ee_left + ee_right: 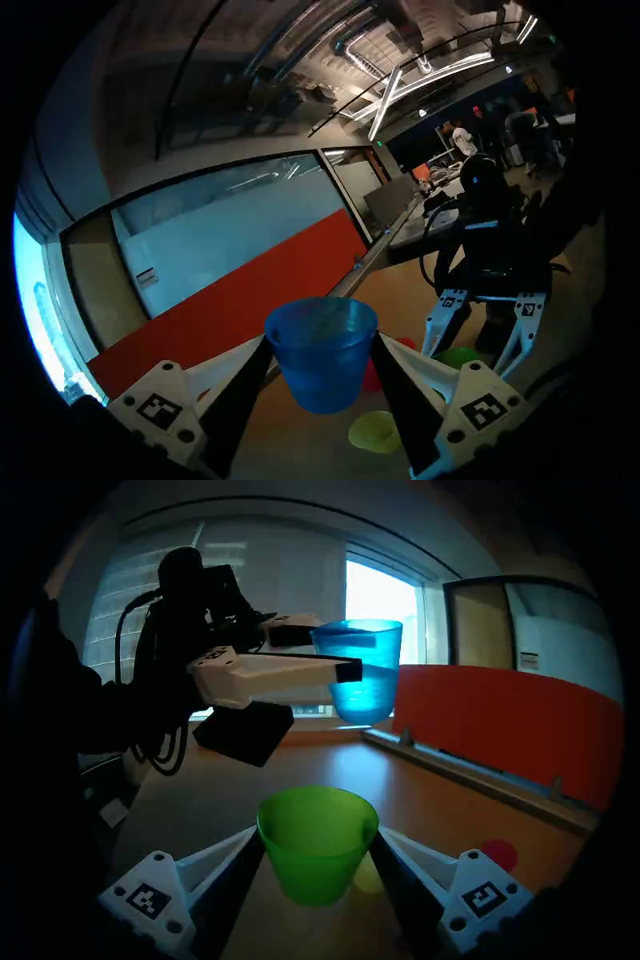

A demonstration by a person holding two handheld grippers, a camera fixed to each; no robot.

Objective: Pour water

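Left gripper view: left gripper jaws clamped on blue cup; right gripper jaws clamped on green cup

The blue cup is translucent plastic, smooth and glossy, with light passing through its wall. The green cup is the same sort of plastic. The left tongs and right tongs are matt white plastic with black inner faces. The table looks like smooth wood veneer with a soft sheen. The red panel is matt, perhaps cloth-covered. The rail at its foot seems to be dull metal.
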